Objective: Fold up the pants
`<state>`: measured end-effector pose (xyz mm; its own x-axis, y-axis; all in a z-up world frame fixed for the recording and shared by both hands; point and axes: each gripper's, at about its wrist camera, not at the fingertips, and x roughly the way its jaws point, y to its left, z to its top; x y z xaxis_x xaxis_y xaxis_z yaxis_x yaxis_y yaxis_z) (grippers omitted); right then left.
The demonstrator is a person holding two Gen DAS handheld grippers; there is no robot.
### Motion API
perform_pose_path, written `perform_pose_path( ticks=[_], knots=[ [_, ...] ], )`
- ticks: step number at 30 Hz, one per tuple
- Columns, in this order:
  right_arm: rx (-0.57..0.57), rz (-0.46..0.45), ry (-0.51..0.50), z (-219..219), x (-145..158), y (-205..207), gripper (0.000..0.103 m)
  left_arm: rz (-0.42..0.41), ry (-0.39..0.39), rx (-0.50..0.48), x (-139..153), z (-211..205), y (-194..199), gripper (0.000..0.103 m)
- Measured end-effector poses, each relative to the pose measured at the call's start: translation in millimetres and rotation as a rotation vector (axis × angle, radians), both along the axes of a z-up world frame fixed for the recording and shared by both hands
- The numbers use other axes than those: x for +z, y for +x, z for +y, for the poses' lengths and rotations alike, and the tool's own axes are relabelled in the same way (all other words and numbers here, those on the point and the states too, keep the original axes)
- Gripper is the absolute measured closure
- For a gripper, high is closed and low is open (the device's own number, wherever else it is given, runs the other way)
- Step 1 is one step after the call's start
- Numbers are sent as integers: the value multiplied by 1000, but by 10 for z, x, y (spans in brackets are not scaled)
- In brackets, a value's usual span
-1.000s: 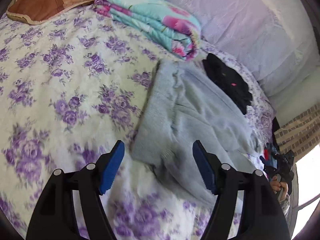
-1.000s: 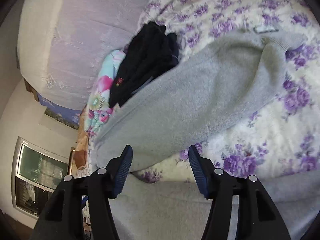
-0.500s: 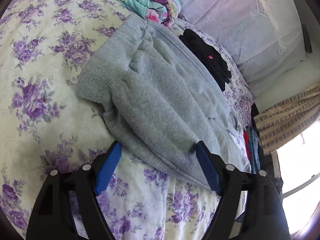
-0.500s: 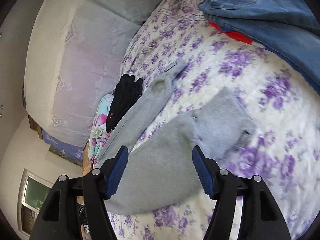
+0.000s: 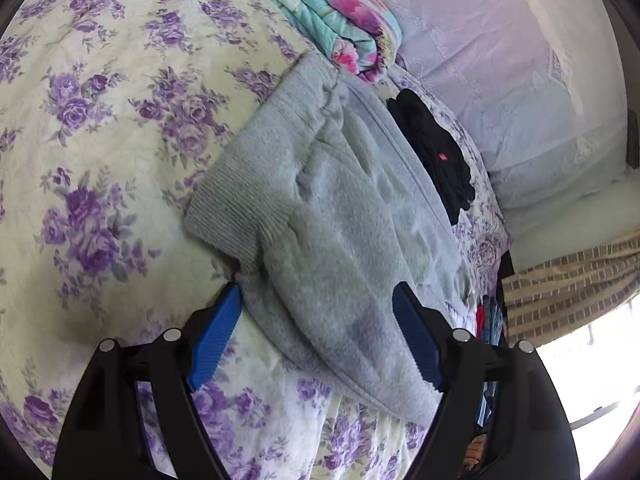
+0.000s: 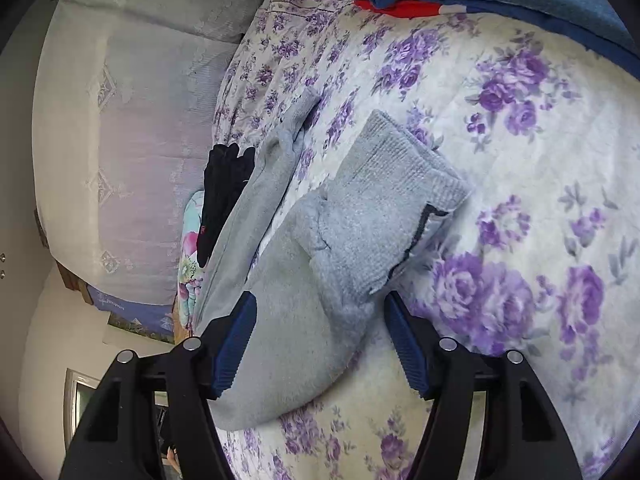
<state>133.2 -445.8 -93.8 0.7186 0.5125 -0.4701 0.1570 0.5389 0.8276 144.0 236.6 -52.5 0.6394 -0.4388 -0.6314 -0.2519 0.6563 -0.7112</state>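
Soft grey fleece pants [image 5: 344, 240] on floral bedsheet [image 5: 100, 160]: limp, light. Pinch ribbed waistband [image 5: 240, 216]. Left gripper [image 5: 316, 336] and right gripper [image 6: 320, 340] both spread, empty.

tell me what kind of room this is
Most likely a bedroom: the grey pants lie on a bed with a floral bedspread, beside a folded quilt and a curtained window.
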Motion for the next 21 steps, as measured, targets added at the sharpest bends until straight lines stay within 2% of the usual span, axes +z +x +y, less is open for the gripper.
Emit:
perform_pose_path(
  ticks=[6, 10, 16, 20, 21],
  knots=[
    [4, -5, -13, 87, 13, 120, 36, 17, 7, -11, 5, -44, 33, 28],
    [-1, -1, -7, 84, -19, 139, 46, 41, -45, 21, -83, 54, 27, 38],
    [-2, -5, 6, 56, -67, 117, 50, 36, -25, 60, -82, 167, -129, 36],
    [-7, -13, 1, 47, -78, 107, 51, 38, -31, 67, -166, 149, 55, 37],
    [-12, -13, 3, 43, -84, 98, 53, 32, -29, 68, -192, 124, 120, 37]
  ],
)
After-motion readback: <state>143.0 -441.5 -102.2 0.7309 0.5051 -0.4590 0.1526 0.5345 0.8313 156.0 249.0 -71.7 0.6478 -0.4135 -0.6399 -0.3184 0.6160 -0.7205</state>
